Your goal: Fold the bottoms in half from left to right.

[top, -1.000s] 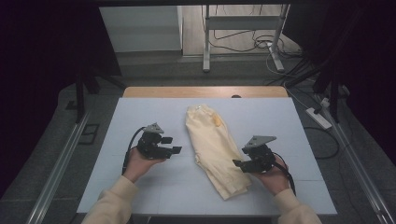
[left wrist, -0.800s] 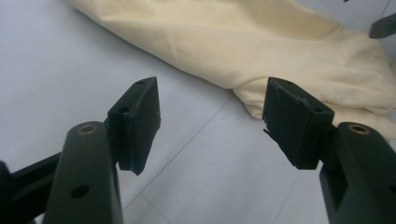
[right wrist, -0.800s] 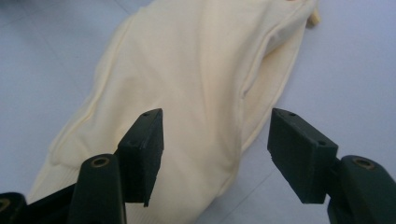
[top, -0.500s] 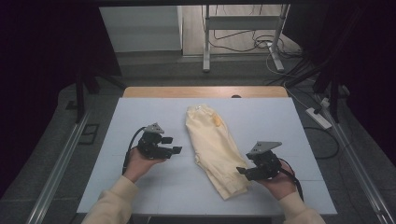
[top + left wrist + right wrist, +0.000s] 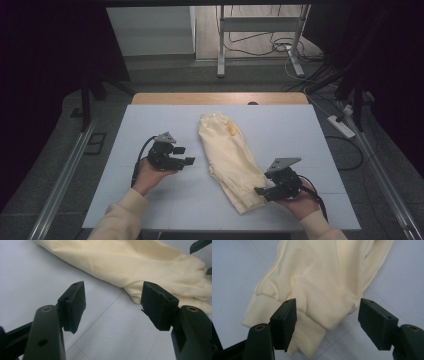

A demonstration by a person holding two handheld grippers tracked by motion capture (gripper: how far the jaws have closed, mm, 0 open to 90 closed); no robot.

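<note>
In the high view, a folded cream garment (image 5: 230, 160) lies slantwise in the middle of the pale table (image 5: 150, 125). The left gripper (image 5: 186, 155) hovers near the garment's left edge; the right gripper (image 5: 261, 192) sits at its near, ribbed end.

In the left gripper view, the jaws stand apart over bare table, the garment (image 5: 140, 267) just beyond them.

In the right gripper view, the jaws have just been opening; they stand apart, the garment's ribbed cuff (image 5: 309, 330) between them, unpinched.
</note>
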